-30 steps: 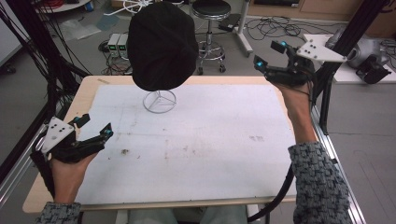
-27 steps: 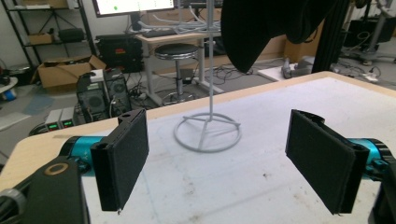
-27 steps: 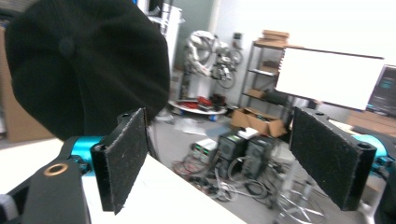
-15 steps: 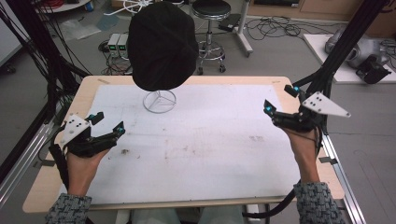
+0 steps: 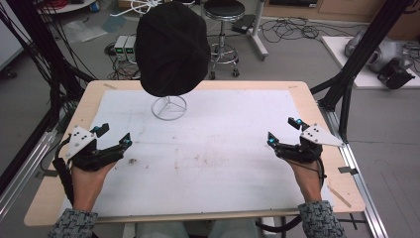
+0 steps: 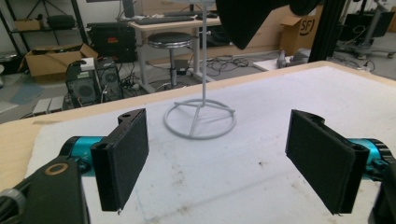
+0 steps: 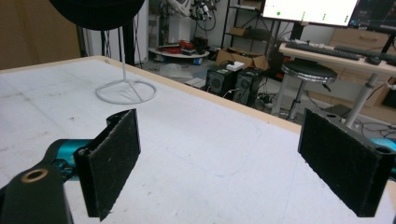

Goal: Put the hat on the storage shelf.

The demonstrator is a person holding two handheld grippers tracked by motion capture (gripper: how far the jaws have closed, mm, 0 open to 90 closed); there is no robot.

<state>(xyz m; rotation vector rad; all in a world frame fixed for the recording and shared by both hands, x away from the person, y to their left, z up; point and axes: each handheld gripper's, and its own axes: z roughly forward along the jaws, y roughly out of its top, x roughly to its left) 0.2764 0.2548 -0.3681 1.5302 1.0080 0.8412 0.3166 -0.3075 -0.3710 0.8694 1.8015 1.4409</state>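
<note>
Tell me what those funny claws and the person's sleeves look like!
Each hand-held gripper, the left hand-held gripper and the right hand-held gripper, is black with two flat black jaws. Its fuzzy-looking pads sit on bright teal parts. A grey three-cornered plate rides on top, and a black cable trails behind. The sleeves are a speckled grey knit.

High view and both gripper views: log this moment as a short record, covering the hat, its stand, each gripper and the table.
hat: black hat sits on top of a wire stand, untouched
stand: white wire stand, ring base on the mat at the table's far middle
left gripper: left gripper open, nothing between its jaws, low over the mat's left side
right gripper: right gripper has just opened wide, nothing between its jaws, low over the mat's right side
table: wooden table covered by a stained white mat
</note>
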